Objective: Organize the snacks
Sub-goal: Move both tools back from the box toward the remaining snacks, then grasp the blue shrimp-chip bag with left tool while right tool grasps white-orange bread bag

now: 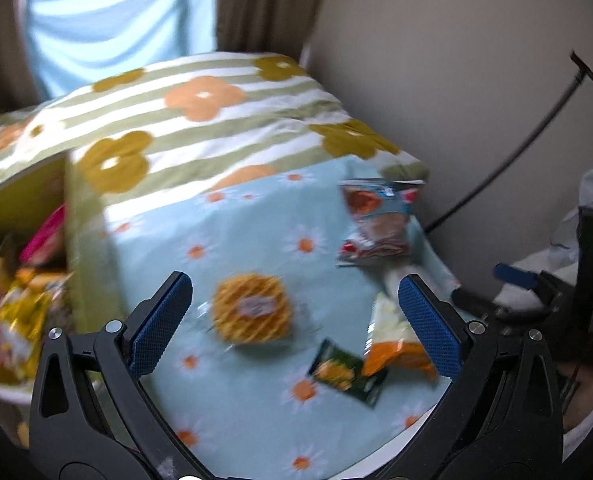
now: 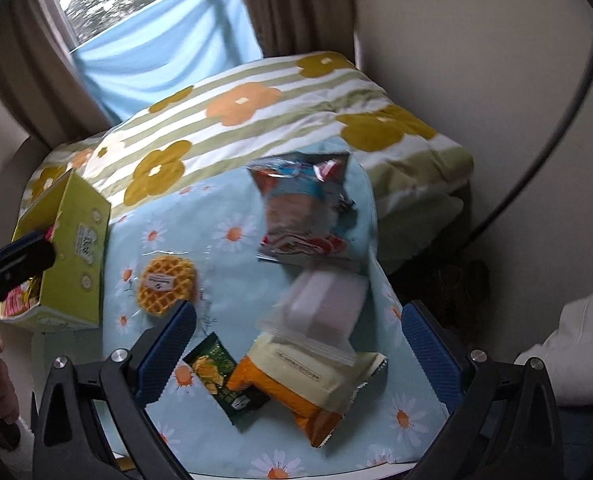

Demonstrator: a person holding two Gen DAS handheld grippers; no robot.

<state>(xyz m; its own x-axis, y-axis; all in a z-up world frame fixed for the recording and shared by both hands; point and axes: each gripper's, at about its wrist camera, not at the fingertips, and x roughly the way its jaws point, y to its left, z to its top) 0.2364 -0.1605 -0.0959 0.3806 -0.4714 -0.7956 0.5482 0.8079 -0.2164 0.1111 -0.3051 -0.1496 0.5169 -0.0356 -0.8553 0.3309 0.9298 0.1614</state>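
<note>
My left gripper (image 1: 295, 286) is open and empty, hovering over a round waffle (image 1: 252, 308) in clear wrap on the daisy-print cloth (image 1: 236, 400). To its left stands a green box (image 1: 84, 220) holding several snack packets. My right gripper (image 2: 299, 314) is also open and empty, above a cream-and-orange packet (image 2: 316, 384) and a clear-wrapped pale snack (image 2: 324, 300). A small dark green packet (image 2: 224, 376) lies beside them. A red-and-blue chip bag (image 2: 304, 208) lies farther back. The waffle (image 2: 167, 284) and green box (image 2: 76, 240) show at the left of the right wrist view.
A striped blanket with big flowers (image 1: 200, 120) covers the surface behind the cloth. A wall (image 1: 436, 60) with a black cable (image 1: 496, 176) is to the right, and a window with blue fabric (image 2: 156, 52) lies behind. A white sleeve (image 2: 576, 352) sits at right.
</note>
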